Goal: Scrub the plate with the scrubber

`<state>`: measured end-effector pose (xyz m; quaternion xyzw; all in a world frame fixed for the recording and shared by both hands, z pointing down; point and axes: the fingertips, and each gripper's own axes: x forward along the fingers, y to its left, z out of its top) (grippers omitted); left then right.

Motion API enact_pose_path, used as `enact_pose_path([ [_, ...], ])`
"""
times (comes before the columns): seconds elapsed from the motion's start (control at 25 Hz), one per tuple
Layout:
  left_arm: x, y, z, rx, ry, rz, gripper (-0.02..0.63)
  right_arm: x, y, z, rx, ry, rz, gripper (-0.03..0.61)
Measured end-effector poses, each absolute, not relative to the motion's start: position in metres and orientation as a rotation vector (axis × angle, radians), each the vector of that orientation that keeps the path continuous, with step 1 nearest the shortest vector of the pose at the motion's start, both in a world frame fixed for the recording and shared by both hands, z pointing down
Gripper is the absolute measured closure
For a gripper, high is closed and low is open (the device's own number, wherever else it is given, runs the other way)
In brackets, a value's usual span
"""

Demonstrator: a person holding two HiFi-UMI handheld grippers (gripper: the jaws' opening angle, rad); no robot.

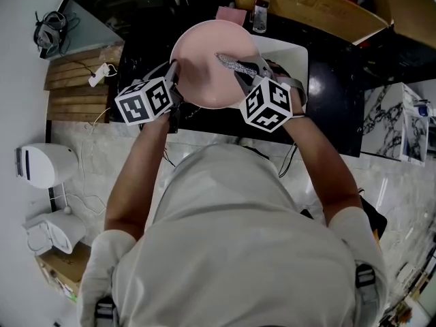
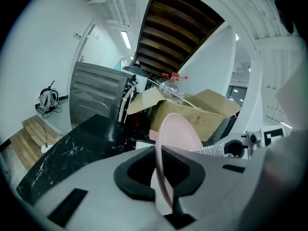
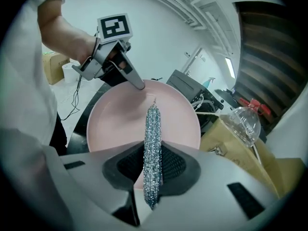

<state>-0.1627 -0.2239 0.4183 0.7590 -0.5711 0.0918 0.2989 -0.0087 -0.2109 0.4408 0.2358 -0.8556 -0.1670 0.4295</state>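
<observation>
A pink plate (image 1: 204,73) is held up on edge over the sink. My left gripper (image 1: 173,73) is shut on the plate's left rim; in the left gripper view the rim (image 2: 164,167) runs edge-on between the two pads. My right gripper (image 1: 253,70) is shut on a silvery mesh scrubber (image 1: 234,65), which lies against the plate's face. In the right gripper view the scrubber (image 3: 153,143) stands as a narrow strip in front of the plate (image 3: 115,121), with the left gripper (image 3: 138,84) at the plate's far rim.
A white sink (image 1: 291,54) is set in a black marble counter (image 1: 334,101). Behind it are a cardboard box (image 1: 306,5), a small bottle (image 1: 259,16) and a clear plastic bottle (image 3: 245,121). Wooden steps (image 1: 75,87) lie to the left.
</observation>
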Motion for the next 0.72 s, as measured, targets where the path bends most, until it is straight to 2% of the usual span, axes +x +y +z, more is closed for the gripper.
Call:
enact_pose_path([
  [0.4, -0.154, -0.231, 0.421, 2.030, -1.500, 0.257, 0.589, -0.015, -0.157, 0.463, 0.455, -2.223, -0.264, 0.502],
  [0.72, -0.143, -0.229, 0.426, 2.043, -1.468, 0.289, 0.597, 0.007, -0.218, 0.406, 0.710, -2.265, -0.299, 0.502],
])
